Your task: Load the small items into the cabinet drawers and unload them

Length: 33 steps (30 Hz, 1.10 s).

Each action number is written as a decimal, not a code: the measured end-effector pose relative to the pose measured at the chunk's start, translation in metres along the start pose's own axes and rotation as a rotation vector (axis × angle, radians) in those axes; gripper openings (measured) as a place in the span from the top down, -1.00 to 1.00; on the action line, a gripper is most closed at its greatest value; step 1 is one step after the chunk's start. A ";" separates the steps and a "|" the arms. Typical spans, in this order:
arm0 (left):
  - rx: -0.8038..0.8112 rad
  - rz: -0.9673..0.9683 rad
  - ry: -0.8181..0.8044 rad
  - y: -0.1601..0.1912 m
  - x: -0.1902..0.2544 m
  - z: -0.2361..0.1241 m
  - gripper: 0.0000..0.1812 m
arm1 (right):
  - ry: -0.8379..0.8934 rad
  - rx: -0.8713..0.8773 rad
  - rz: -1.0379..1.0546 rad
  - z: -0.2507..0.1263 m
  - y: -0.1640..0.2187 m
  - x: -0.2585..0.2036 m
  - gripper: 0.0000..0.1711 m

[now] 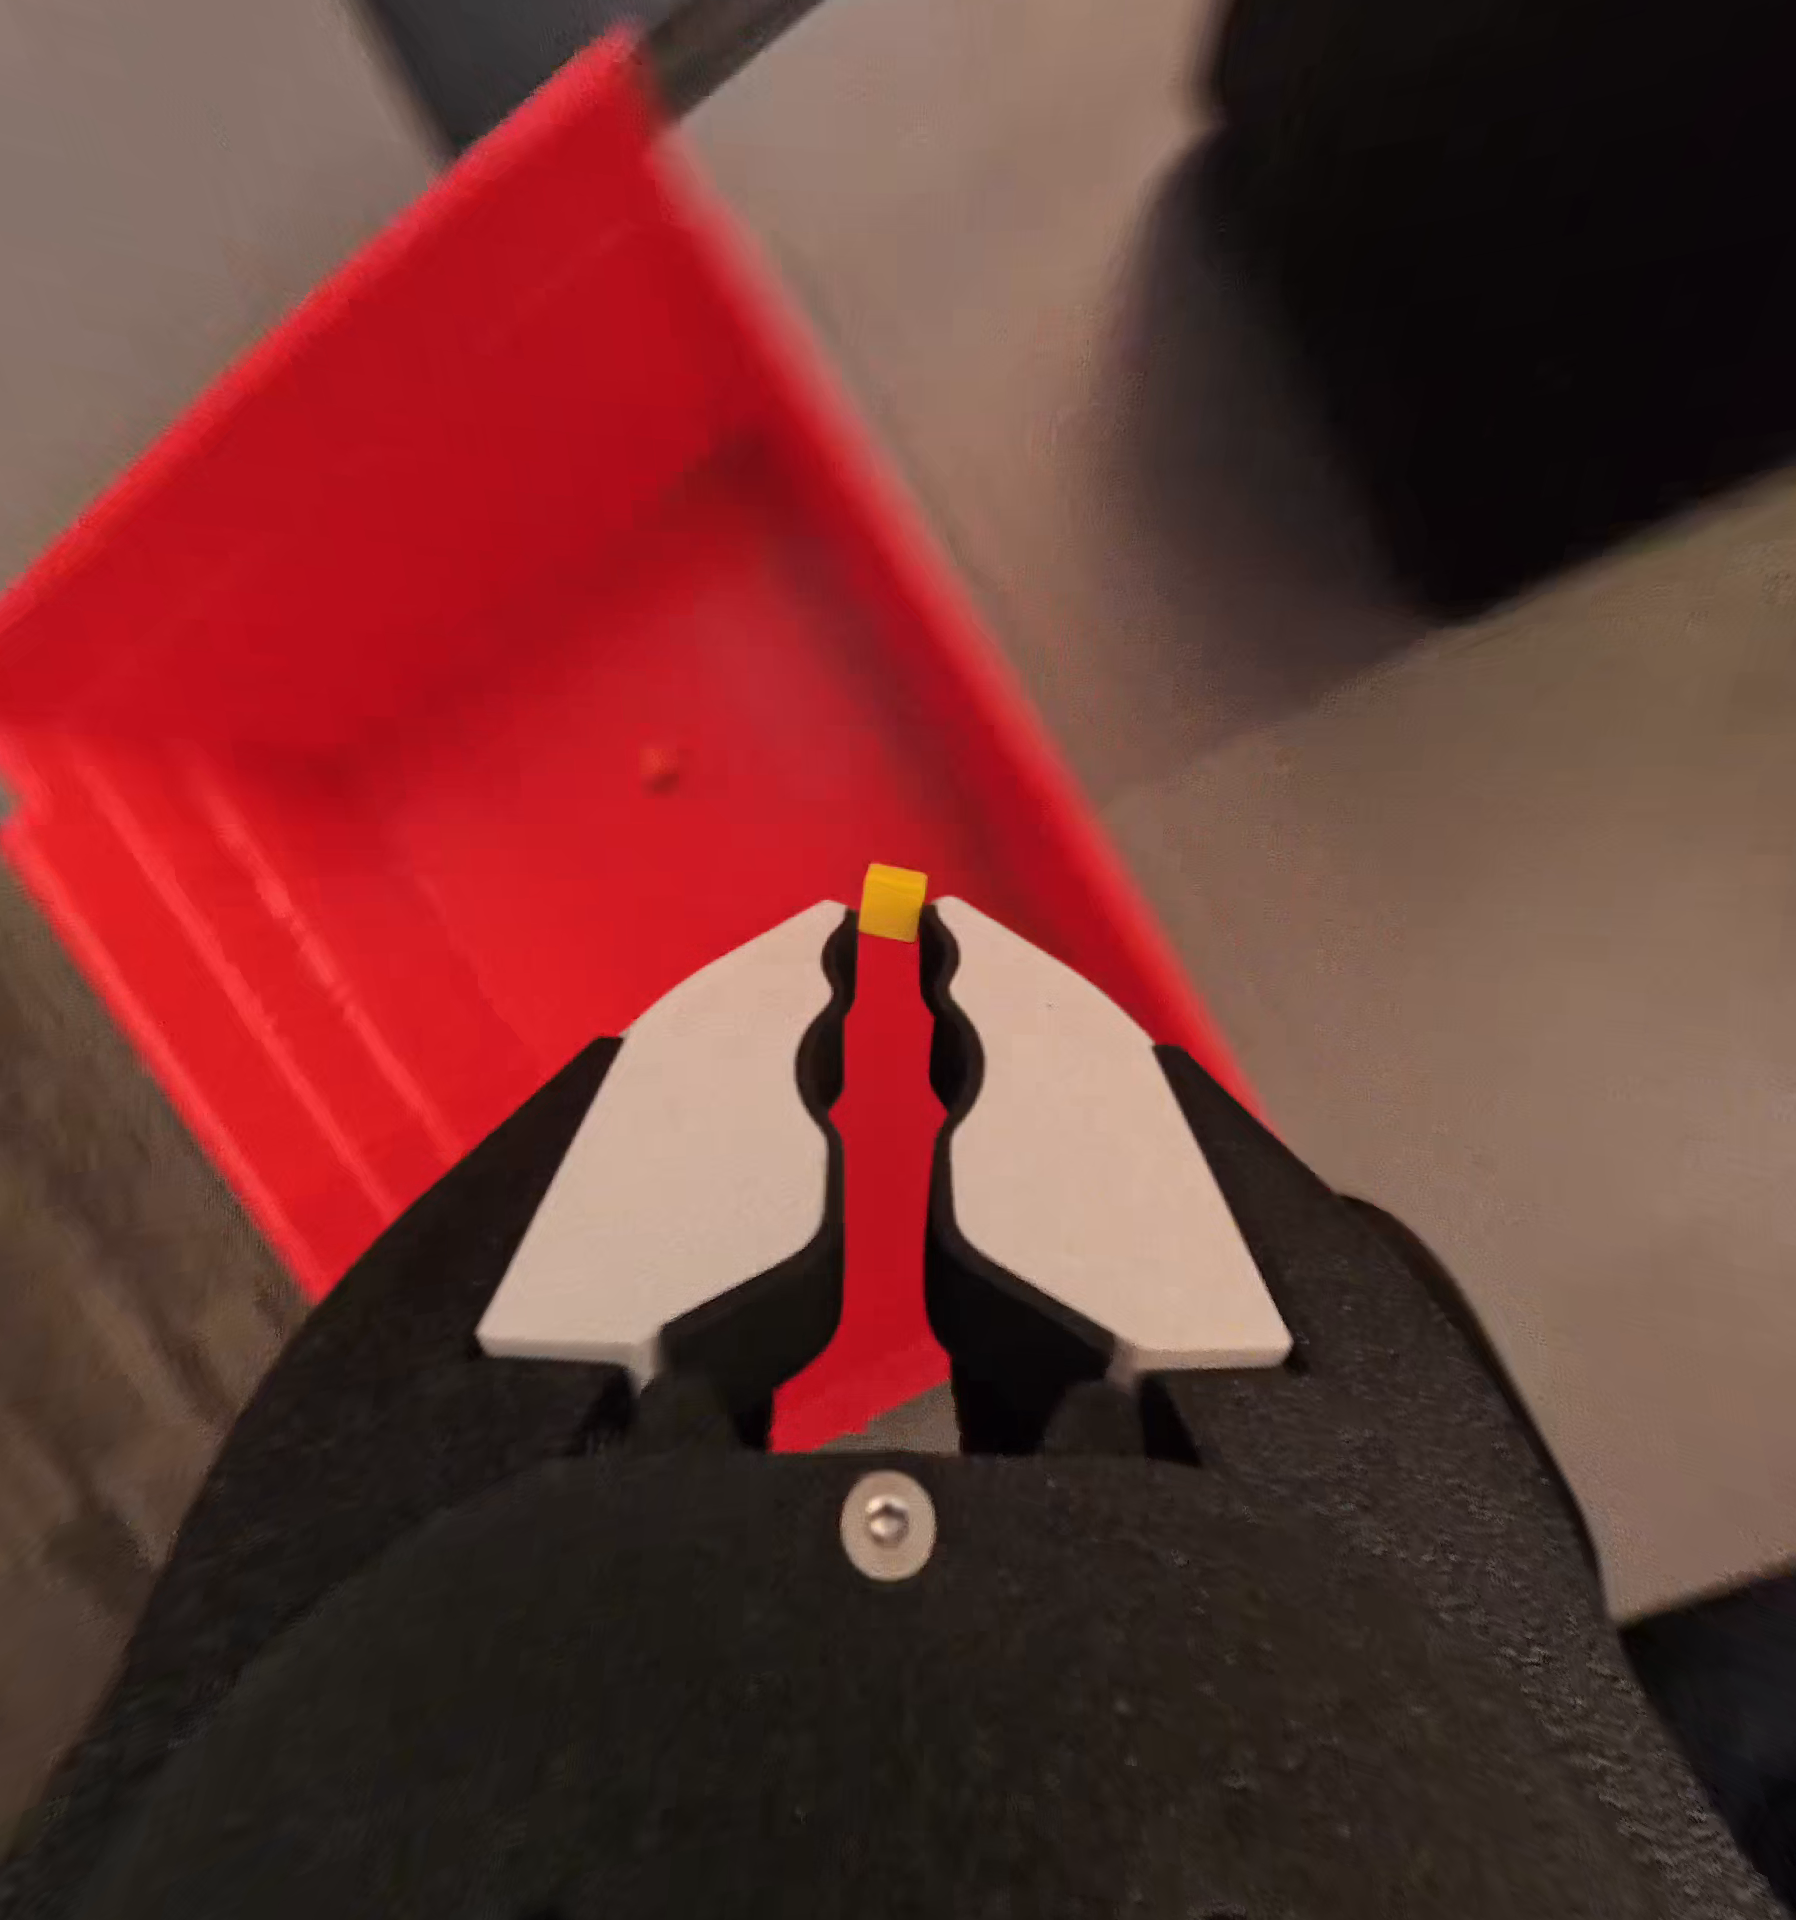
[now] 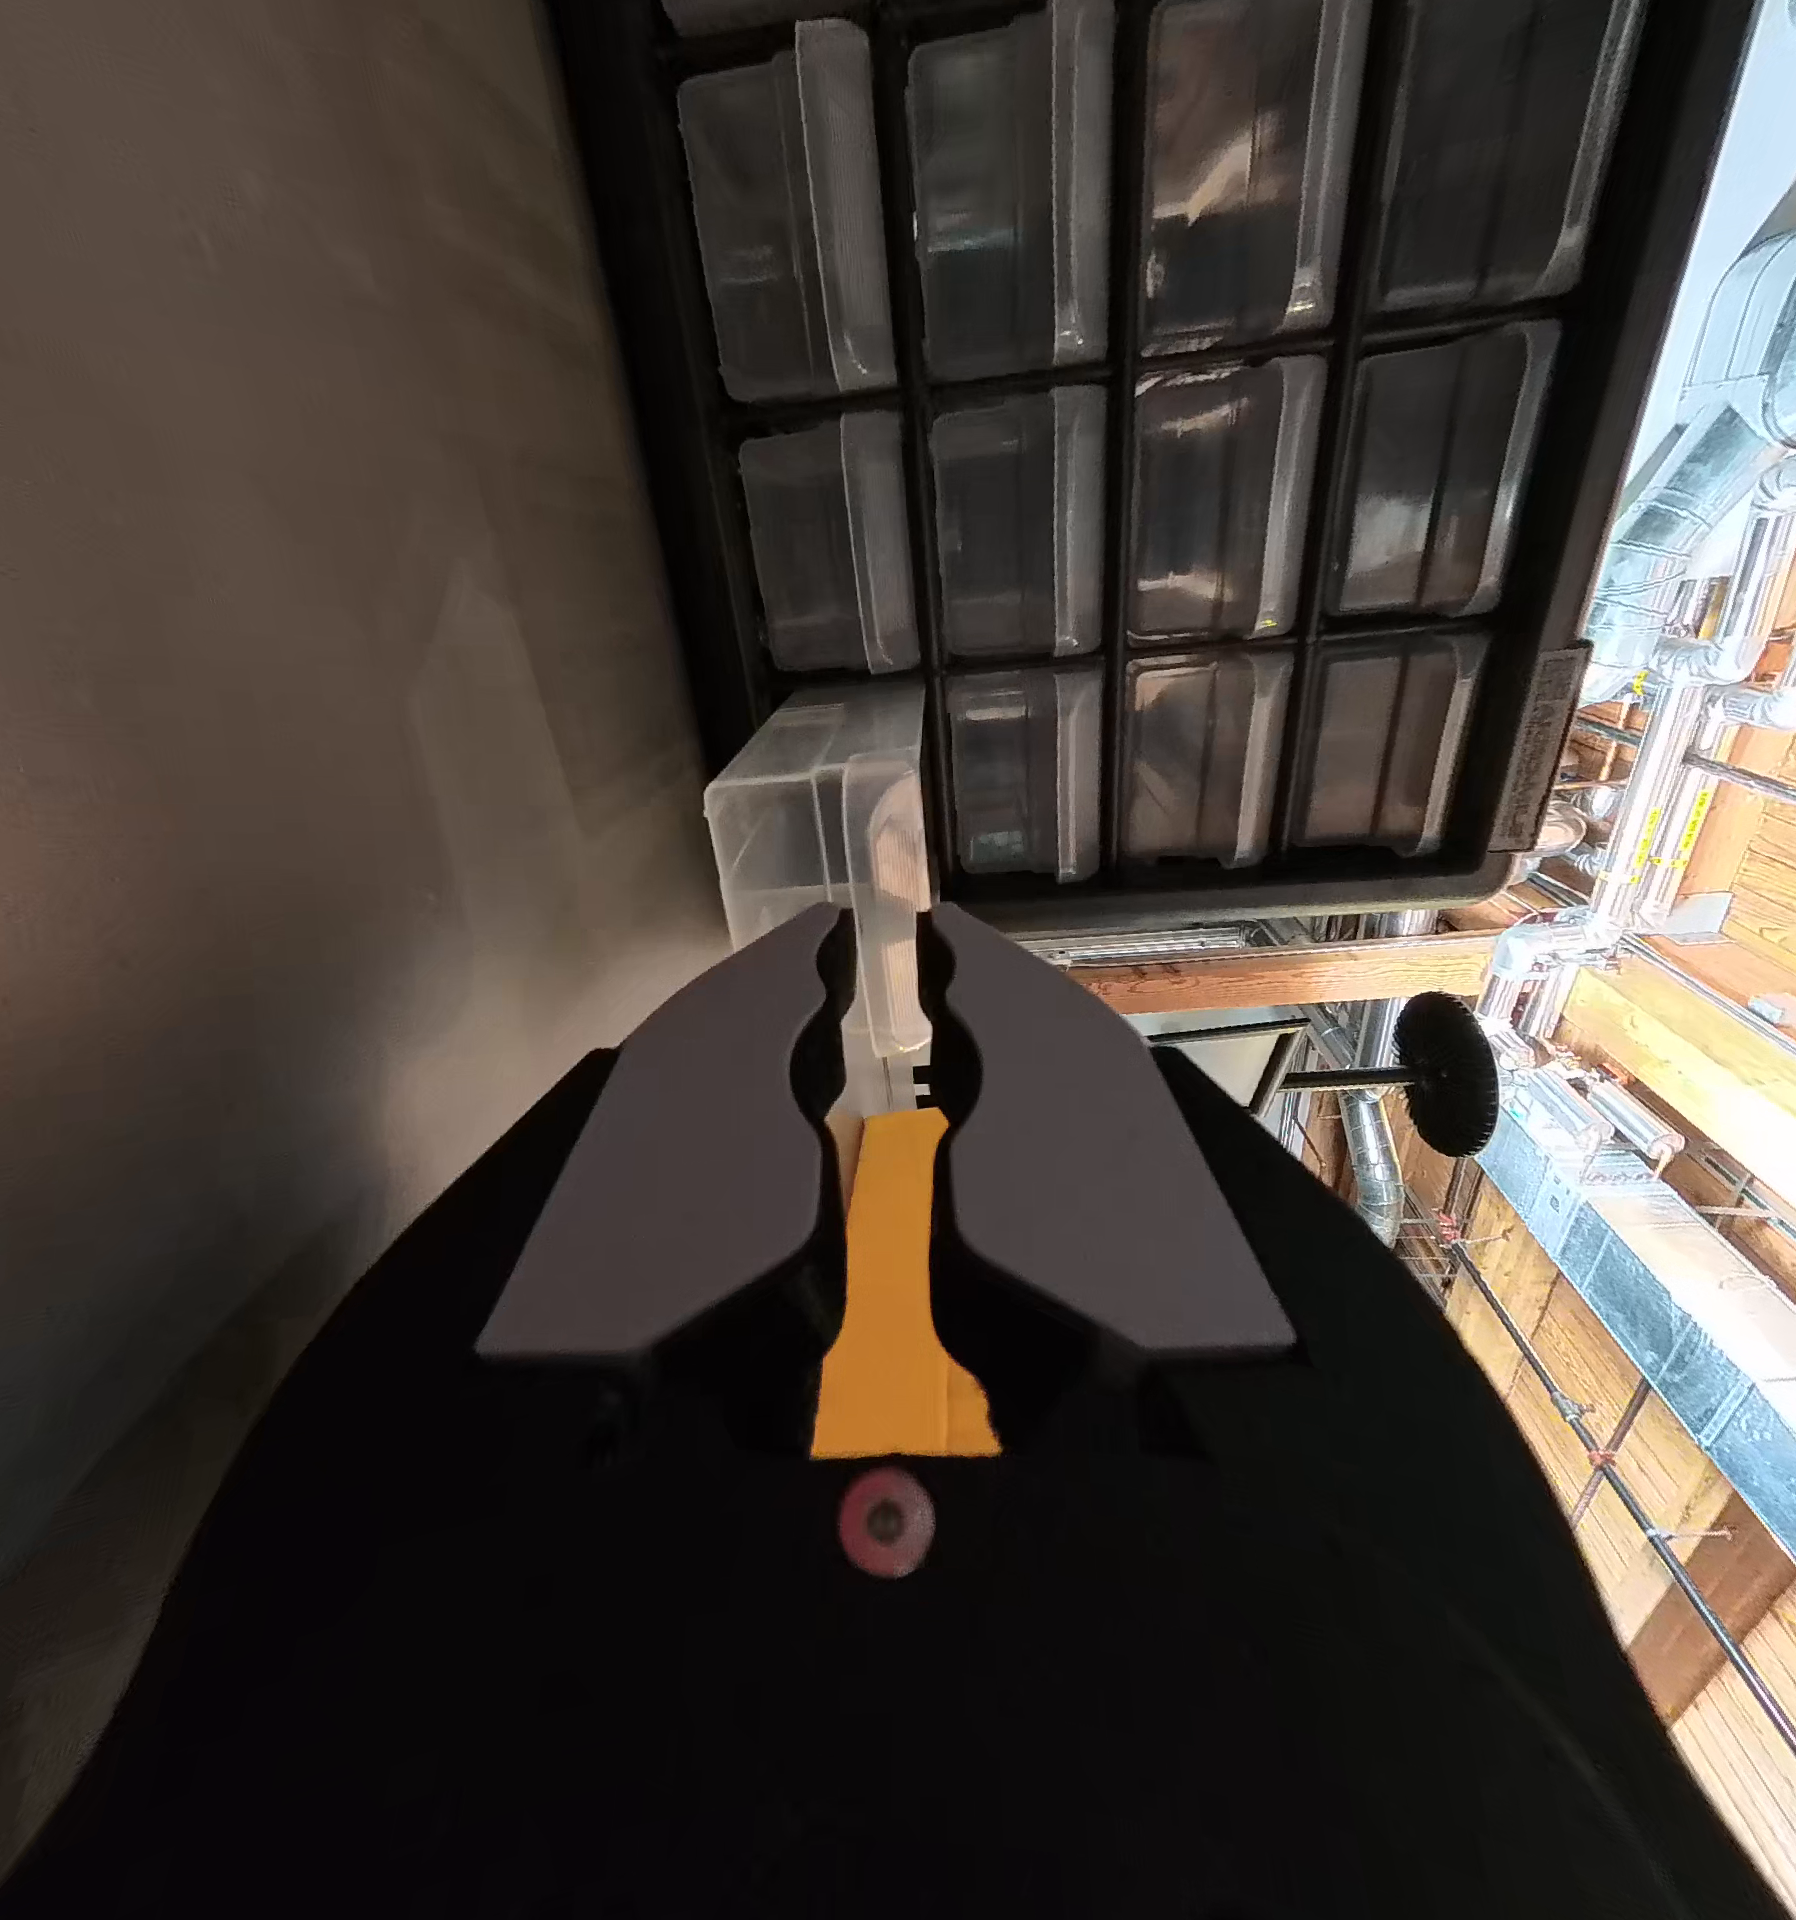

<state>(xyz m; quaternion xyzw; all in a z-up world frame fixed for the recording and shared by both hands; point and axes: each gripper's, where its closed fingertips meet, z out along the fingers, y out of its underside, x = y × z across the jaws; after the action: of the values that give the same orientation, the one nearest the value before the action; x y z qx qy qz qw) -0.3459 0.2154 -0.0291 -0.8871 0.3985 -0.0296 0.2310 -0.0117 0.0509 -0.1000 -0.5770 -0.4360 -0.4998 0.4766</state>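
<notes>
Both grippers look like the same build: the left gripper (image 1: 892,920) has a rough black body, pale grey finger plates with wavy black inner edges, and one silver screw (image 1: 887,1525). The right gripper (image 2: 886,925) looks darker grey, its screw (image 2: 886,1525) reddish.

Left gripper (image 1: 892,914) pinches a small cube (image 1: 892,902) at its fingertips, above the near part of an open bin (image 1: 458,582) resting on the table (image 1: 1496,987); right gripper (image 2: 886,925) closes on the handle of a pulled-out drawer (image 2: 800,821), at a corner slot of the drawer cabinet (image 2: 1133,468); remaining drawers sit pushed in; cabinet stands on the tabletop (image 2: 302,623); view is rolled sideways.
</notes>
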 end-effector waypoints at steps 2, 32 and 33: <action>0.079 0.156 0.123 -0.018 0.060 -0.022 0.88 | -0.005 -0.002 0.009 0.000 0.000 0.000 0.86; -0.217 1.063 0.061 -0.124 0.338 0.118 0.88 | -0.023 -0.006 0.022 0.004 0.003 0.000 0.86; -0.224 1.072 0.056 -0.124 0.337 0.120 0.88 | -0.022 -0.008 0.018 0.004 0.003 0.000 0.86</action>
<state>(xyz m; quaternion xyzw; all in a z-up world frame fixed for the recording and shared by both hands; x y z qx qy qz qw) -0.0019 0.0900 -0.1272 -0.5778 0.8014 0.1113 0.1072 -0.0077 0.0545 -0.1009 -0.5882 -0.4340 -0.4909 0.4740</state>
